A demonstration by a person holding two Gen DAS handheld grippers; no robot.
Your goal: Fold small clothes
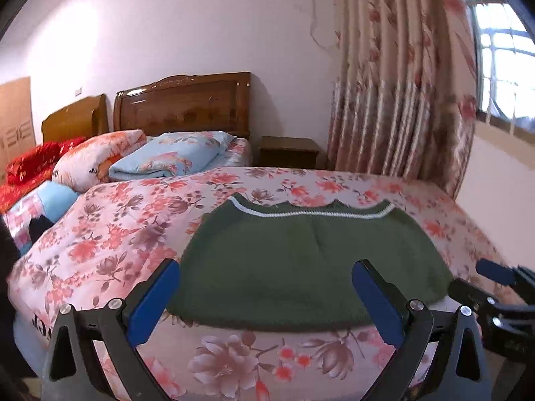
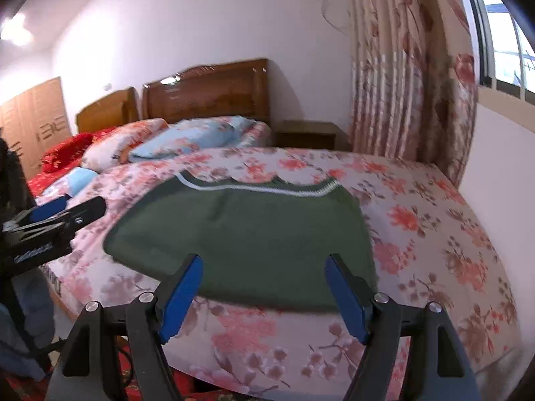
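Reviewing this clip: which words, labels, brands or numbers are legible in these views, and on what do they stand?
None reads with confidence.
Cardboard box: large blocky marks, not decipherable.
Orange floral pillow: dark print, too small.
Floral bedsheet near edge: upside-down letters, partly hidden.
Left gripper body: white print, blurred.

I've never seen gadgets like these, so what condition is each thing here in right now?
Left hand-held gripper: open, holding nothing.
Right hand-held gripper: open, holding nothing.
Sweater: lying flat on the bed, striped edge at the far side.
Bed: covered with a floral sheet.
Curtain: drawn aside, window partly uncovered.
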